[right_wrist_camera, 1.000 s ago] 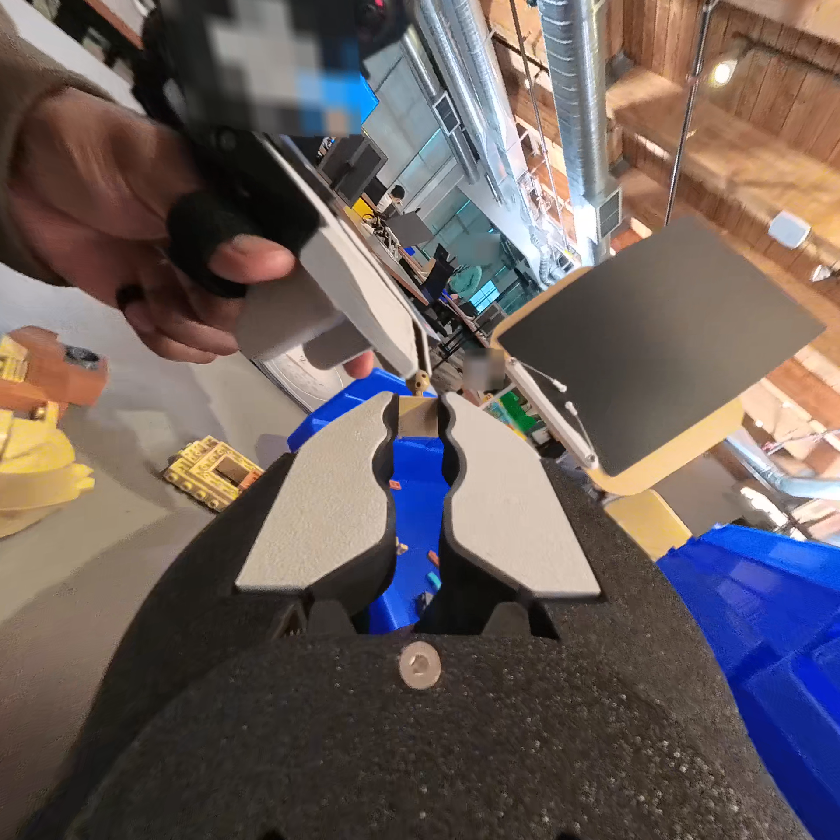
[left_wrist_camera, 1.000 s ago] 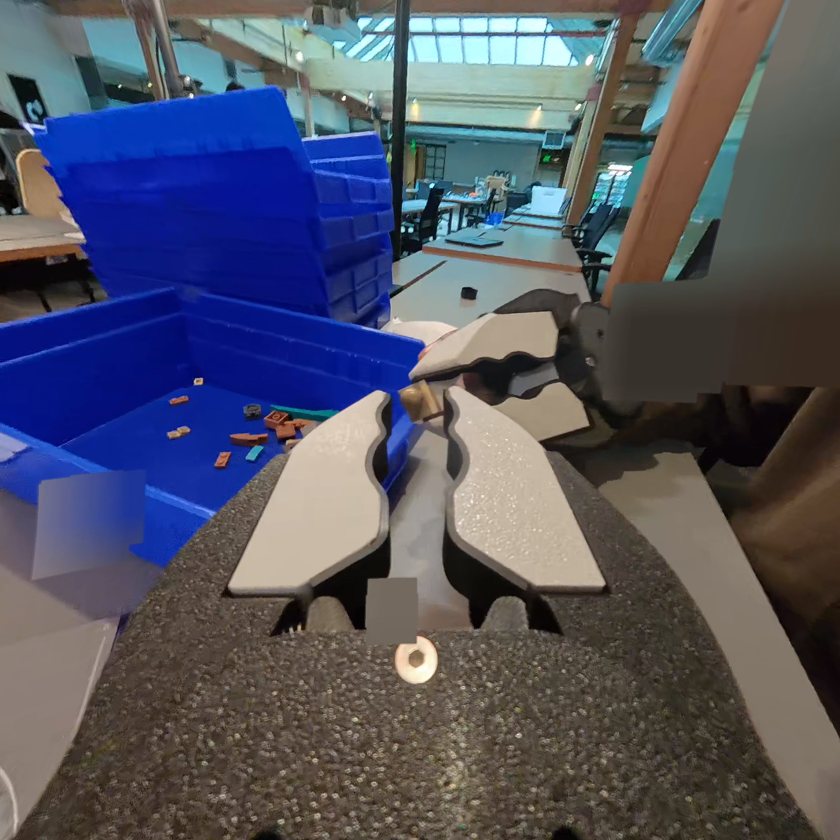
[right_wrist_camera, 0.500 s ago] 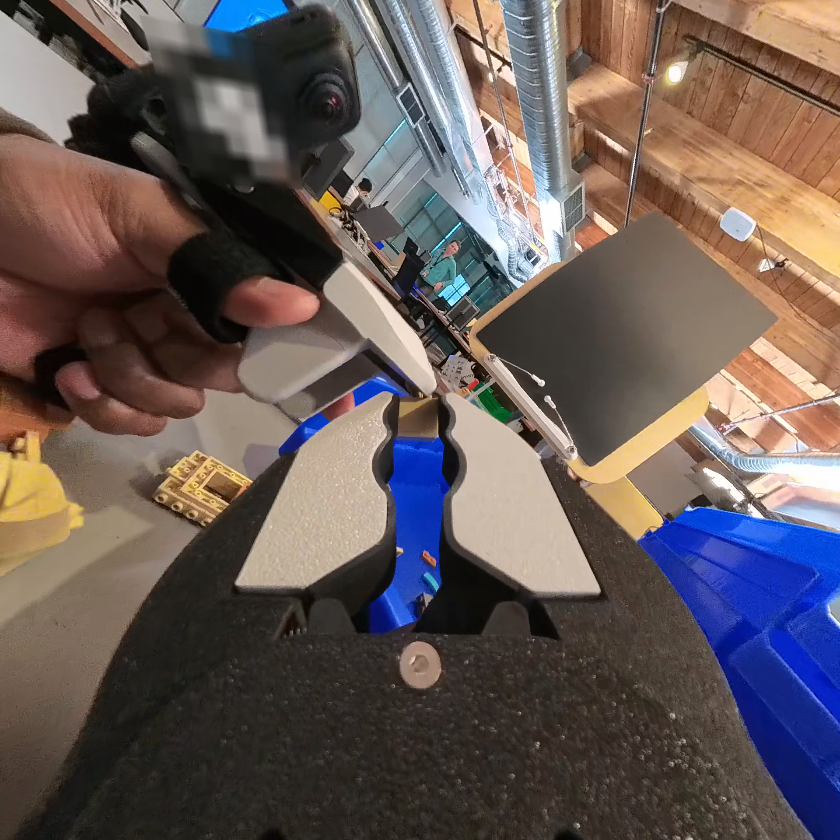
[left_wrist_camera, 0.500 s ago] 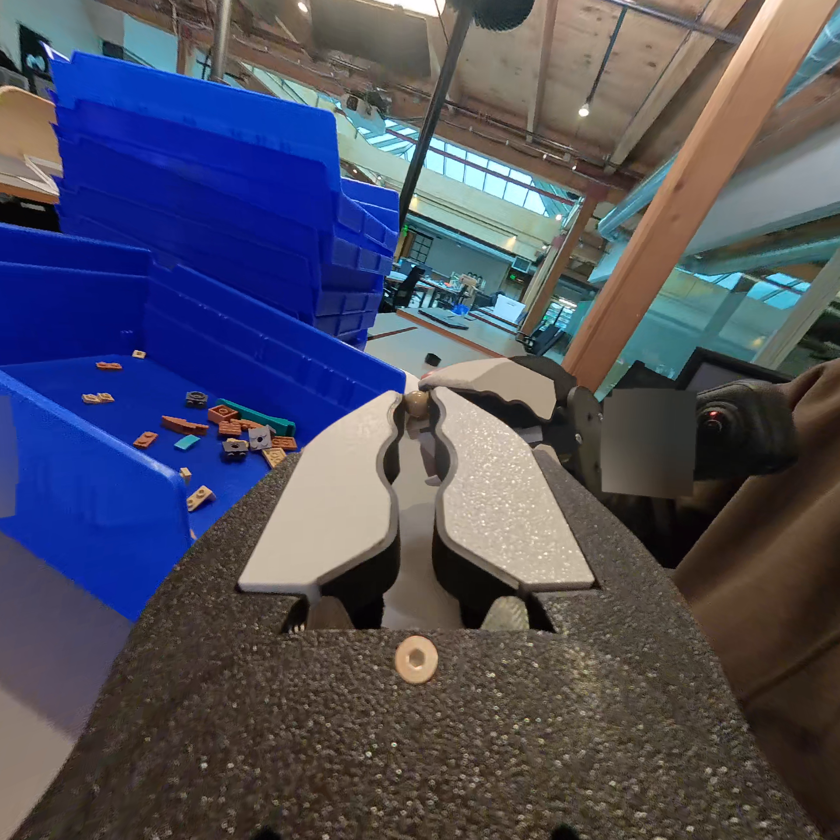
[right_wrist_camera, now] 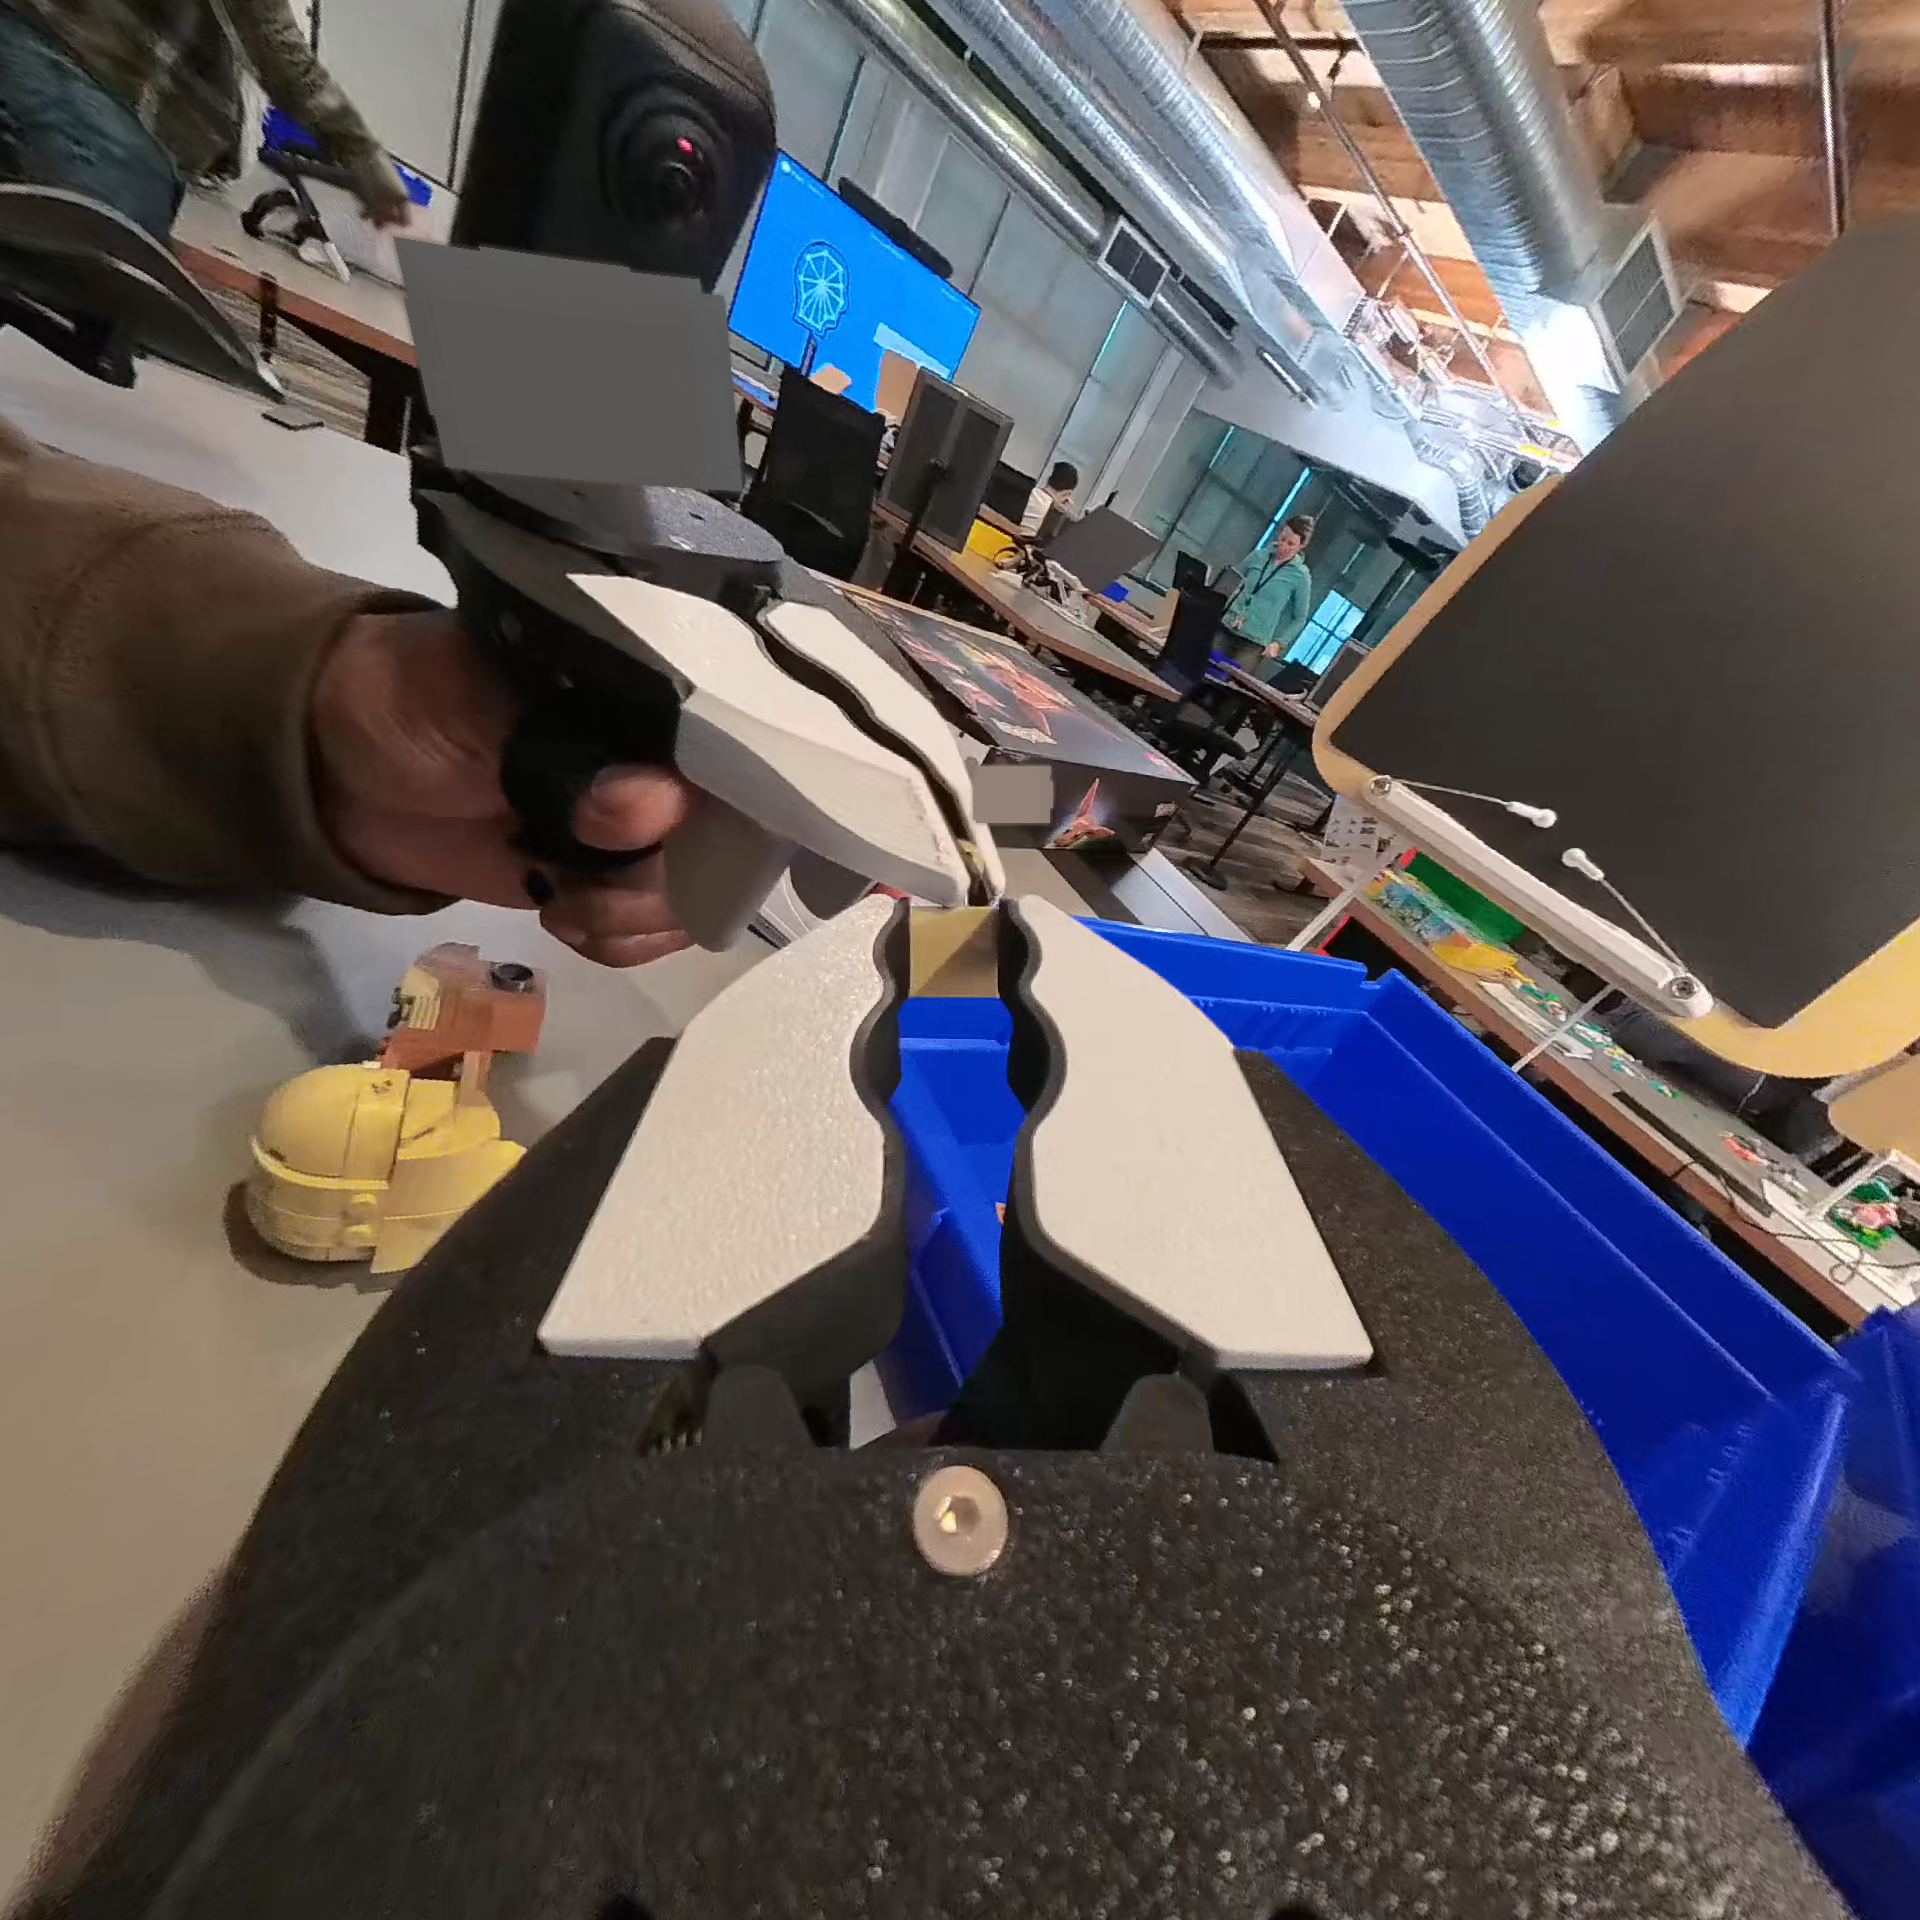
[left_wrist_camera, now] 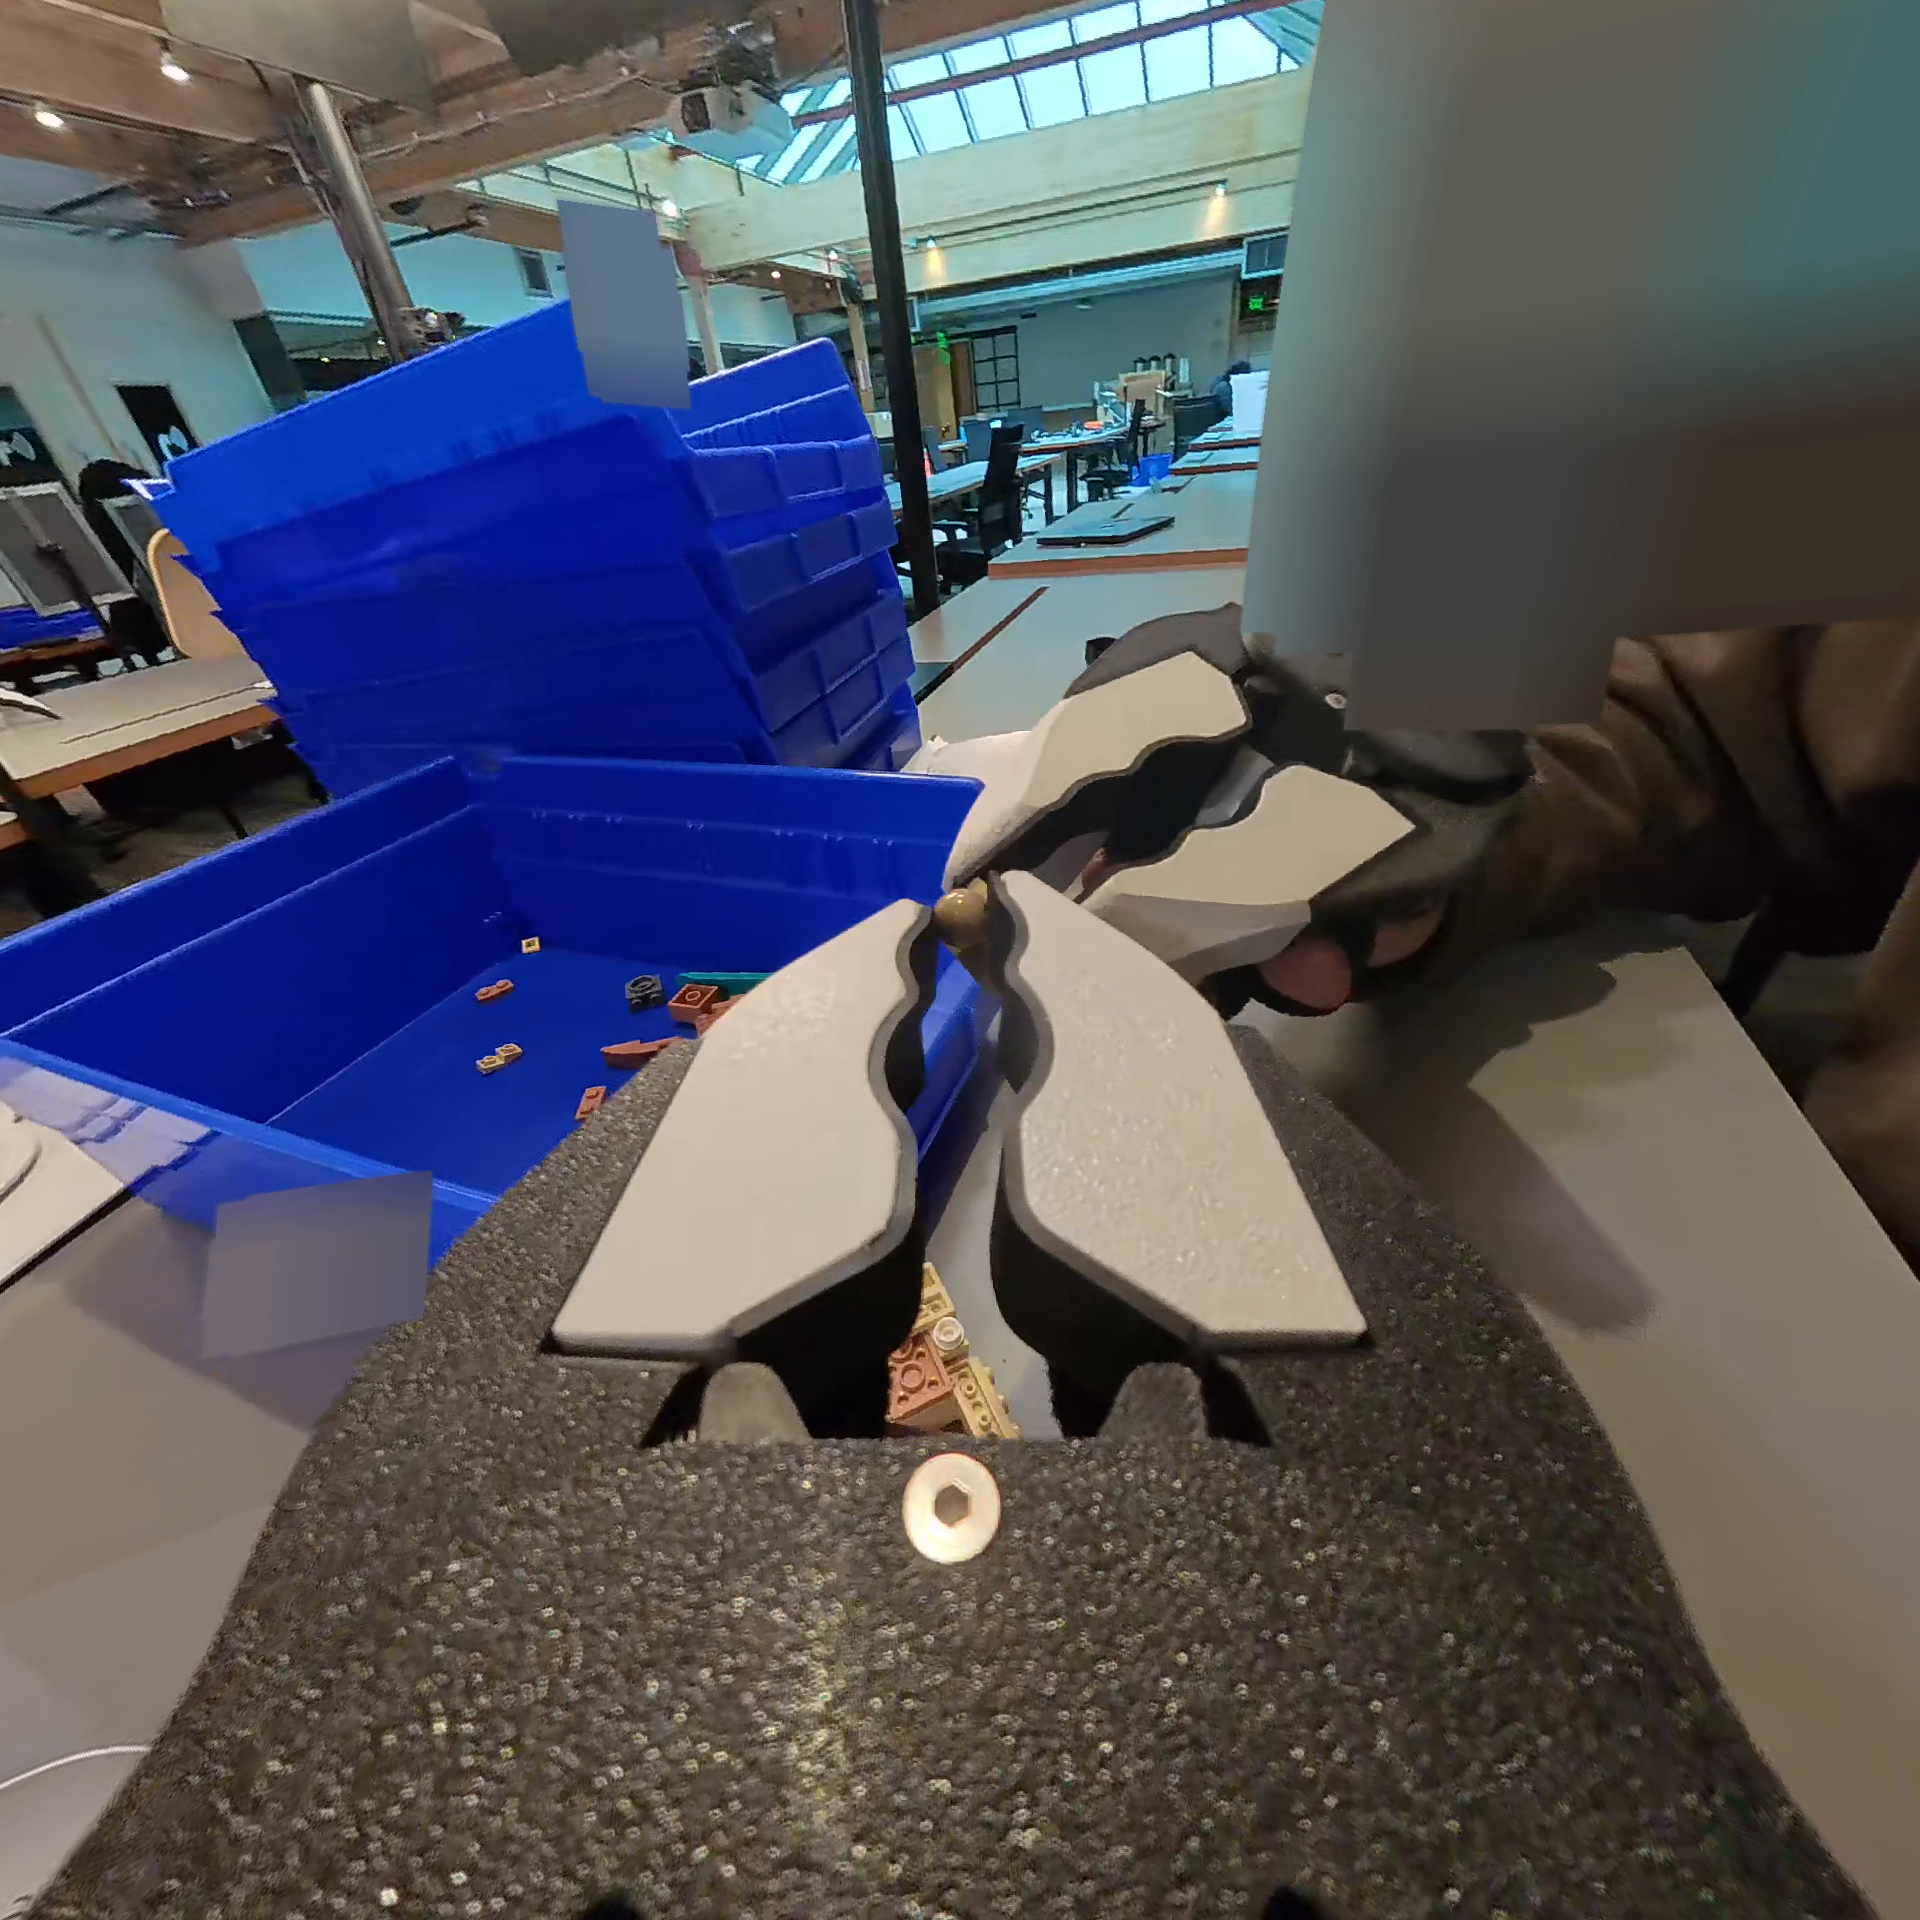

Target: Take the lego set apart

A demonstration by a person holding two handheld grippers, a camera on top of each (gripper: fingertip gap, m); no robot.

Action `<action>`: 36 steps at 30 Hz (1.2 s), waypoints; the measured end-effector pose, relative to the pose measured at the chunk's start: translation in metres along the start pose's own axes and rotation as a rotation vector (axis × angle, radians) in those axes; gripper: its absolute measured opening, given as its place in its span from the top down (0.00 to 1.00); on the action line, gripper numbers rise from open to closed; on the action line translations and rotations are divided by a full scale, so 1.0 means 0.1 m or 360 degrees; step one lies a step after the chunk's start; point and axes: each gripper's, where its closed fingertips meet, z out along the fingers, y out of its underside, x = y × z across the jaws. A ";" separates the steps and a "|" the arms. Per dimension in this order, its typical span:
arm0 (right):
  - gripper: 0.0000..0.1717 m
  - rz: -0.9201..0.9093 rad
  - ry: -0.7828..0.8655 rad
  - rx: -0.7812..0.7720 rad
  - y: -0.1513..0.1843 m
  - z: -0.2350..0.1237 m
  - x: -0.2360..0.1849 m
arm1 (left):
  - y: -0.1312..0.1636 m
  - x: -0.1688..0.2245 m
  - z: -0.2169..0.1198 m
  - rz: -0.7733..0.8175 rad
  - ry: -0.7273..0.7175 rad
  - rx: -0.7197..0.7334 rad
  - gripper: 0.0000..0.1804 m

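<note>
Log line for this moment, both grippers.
left gripper: shut on tan ball-ended piece | right gripper: shut on tan brick | tips meeting above blue bin

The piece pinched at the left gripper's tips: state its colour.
Tan. The small rounded piece between the left gripper's fingertips shows best in the left wrist view.

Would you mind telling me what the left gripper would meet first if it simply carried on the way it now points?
Most likely the right gripper's fingertips: the left gripper, clamped on a small tan piece, points at them almost touching. Depth is hard to judge.
</note>
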 end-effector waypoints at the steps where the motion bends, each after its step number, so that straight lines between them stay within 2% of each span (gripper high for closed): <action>1: 0.91 -0.0015 0.0000 0.0004 -0.01 0.00 0.00 | 0.00 0.00 0.00 -0.0019 0.0015 0.0003 0.95; 4: 0.91 -0.0105 0.0031 0.0004 0.00 -0.01 0.01 | 0.00 0.01 0.00 -0.0141 0.0063 0.0011 0.95; 11: 0.91 -0.0541 0.0210 -0.0043 0.03 -0.01 0.04 | 0.03 -0.02 0.02 -0.0456 0.0126 -0.0007 0.95; 13: 0.91 -0.0651 0.0235 0.0087 -0.12 -0.07 0.00 | 0.11 -0.29 -0.06 -0.0555 -0.0084 -0.0017 0.95; 15: 0.91 -0.0806 0.0317 0.0084 -0.20 -0.12 0.00 | 0.10 -0.60 -0.28 -0.0791 -0.0168 0.0101 0.95; 17: 0.91 -0.0772 0.0343 0.0044 -0.14 -0.10 0.05 | 0.04 -0.66 -0.35 -0.0681 -0.0211 0.0076 0.95; 20: 0.91 -0.0705 0.0383 -0.0028 -0.03 -0.05 0.16 | -0.05 -0.49 -0.25 -0.0521 -0.0159 0.0054 0.95; 22: 0.91 -0.0658 0.0451 -0.0108 0.04 -0.02 0.27 | -0.04 -0.44 -0.22 -0.0539 -0.0115 0.0076 0.95; 25: 0.91 -0.0549 0.0698 -0.0489 0.35 0.04 0.61 | 0.01 -0.47 -0.21 -0.0641 -0.0080 0.0098 0.95; 27: 0.87 -0.0353 0.0694 -0.0637 0.52 0.07 0.70 | 0.02 -0.48 -0.21 -0.0692 -0.0078 0.0123 0.95; 29: 0.84 -0.0309 0.0654 -0.0636 0.52 0.08 0.69 | 0.02 -0.50 -0.22 -0.0724 -0.0079 0.0144 0.95; 33: 0.82 -0.0449 0.0565 -0.0547 0.40 0.07 0.58 | 0.02 -0.50 -0.21 -0.0792 -0.0057 0.0172 0.95; 36: 0.81 -0.0516 0.0398 -0.0429 0.31 0.12 0.35 | 0.04 -0.46 -0.19 -0.0802 -0.0039 0.0160 0.95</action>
